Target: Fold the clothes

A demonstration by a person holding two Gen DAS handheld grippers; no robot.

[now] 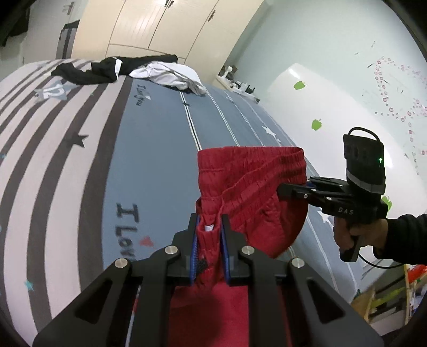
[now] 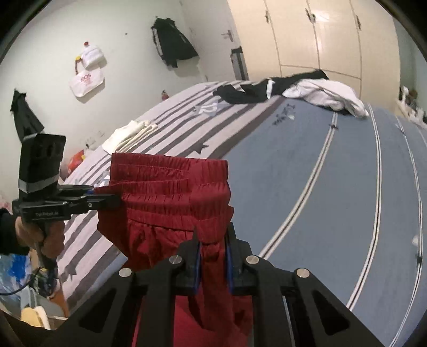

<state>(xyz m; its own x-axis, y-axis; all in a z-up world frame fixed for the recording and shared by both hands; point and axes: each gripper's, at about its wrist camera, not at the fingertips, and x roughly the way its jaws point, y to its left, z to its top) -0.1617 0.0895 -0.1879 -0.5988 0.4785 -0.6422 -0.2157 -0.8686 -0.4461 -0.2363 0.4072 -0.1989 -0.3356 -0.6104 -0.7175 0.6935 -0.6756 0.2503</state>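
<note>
Two grippers are holding red shorts [image 2: 170, 192] by the elastic waistband above a bed [image 2: 293, 165]. The right gripper [image 2: 212, 240] is pinching bunched fabric at the near end, while the left gripper [image 2: 106, 199], gripped by a hand [image 2: 40, 235], is clamping the far end. Black clothes [image 2: 248, 93] and white clothes [image 2: 328, 97] are lying heaped on the bed behind.

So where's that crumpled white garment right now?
The crumpled white garment lies at the far end of the striped bed, touching the black garment on its left in both views, in front of the cream wardrobe doors.
</note>
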